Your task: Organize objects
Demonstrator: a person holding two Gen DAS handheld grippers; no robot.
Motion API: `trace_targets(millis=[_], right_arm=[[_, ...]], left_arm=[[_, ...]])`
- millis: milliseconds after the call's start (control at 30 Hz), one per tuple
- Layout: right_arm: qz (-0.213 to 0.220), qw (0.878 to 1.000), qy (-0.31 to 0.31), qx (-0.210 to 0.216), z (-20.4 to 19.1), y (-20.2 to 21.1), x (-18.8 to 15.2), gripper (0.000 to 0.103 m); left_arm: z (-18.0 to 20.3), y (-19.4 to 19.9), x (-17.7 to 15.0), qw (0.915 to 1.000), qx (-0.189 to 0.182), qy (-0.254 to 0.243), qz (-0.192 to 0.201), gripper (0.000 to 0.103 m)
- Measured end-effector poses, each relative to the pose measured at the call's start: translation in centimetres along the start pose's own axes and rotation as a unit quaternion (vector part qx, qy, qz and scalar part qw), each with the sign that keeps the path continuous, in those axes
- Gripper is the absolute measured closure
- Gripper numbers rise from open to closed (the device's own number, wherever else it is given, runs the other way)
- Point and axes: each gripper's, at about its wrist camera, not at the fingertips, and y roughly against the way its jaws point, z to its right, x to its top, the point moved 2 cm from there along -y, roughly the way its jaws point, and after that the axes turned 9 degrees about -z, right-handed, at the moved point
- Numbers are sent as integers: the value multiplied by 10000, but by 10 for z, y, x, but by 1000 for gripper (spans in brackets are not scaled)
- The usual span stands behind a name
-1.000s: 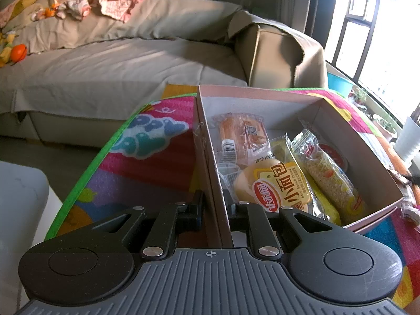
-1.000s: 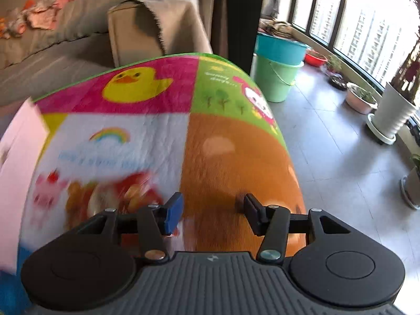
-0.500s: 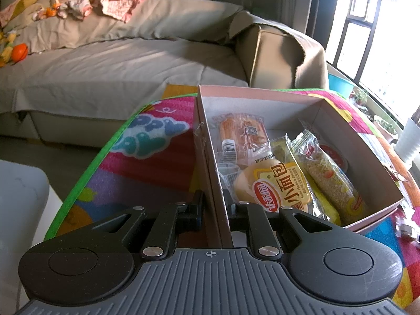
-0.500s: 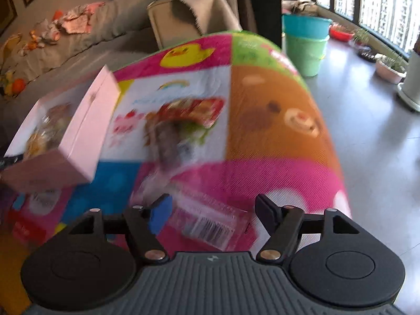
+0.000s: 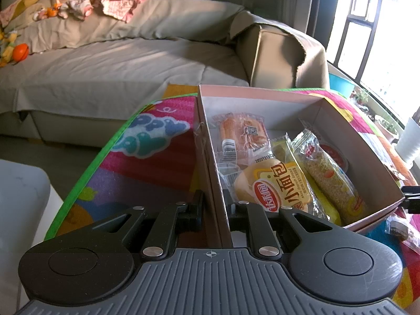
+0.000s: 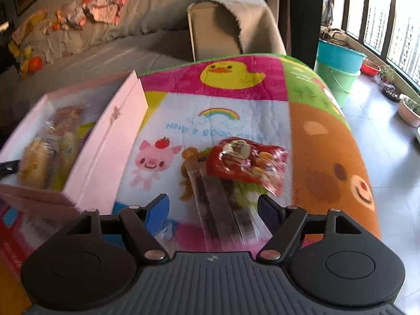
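A pink cardboard box [image 5: 262, 97] stands on a colourful play mat [image 5: 157, 157]. It holds several snack packets, among them a small bread pack [image 5: 275, 186] and a long grain bar [image 5: 330, 178]. My left gripper [image 5: 214, 207] is shut on the box's left wall. In the right wrist view the box [image 6: 110, 136] is at the left. My right gripper [image 6: 212, 207] is open above a long dark snack packet [image 6: 215, 199], which lies between its fingers. A red candy bag [image 6: 246, 160] lies just beyond it.
A grey sofa [image 5: 118, 60] stands behind the mat. Teal and green buckets [image 6: 338, 71] and potted plants [image 6: 407, 107] stand on the tiled floor at the right by the windows. The mat's right edge drops off to the floor.
My right gripper has swung back toward the snacks and opened wider; the dark packet now lies between its fingers. The left gripper and the box have not moved.
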Motion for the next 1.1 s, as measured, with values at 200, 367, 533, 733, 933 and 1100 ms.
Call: trace_targets(millis=[200, 367, 533, 733, 933, 1100], right_arm=[[-69, 9999, -87, -94, 11, 15, -18, 59], [-221, 9996, -159, -115, 16, 42, -56, 61], [-329, 9994, -48, 97, 4, 62, -83, 61], [-41, 9997, 242, 85, -14, 82, -81, 45], [81, 9991, 145, 402, -38, 66, -60, 42], [-38, 9993, 371, 30, -58, 40, -54, 47]], left_arm=[[0, 0, 0, 10000, -15, 5, 7, 87], [0, 0, 0, 10000, -13, 26, 0, 87], [1, 0, 0, 10000, -11, 23, 0, 87], [0, 0, 0, 10000, -9, 28, 0, 87], [1, 0, 0, 10000, -14, 23, 1, 87], [1, 0, 0, 10000, -13, 10, -8, 87]])
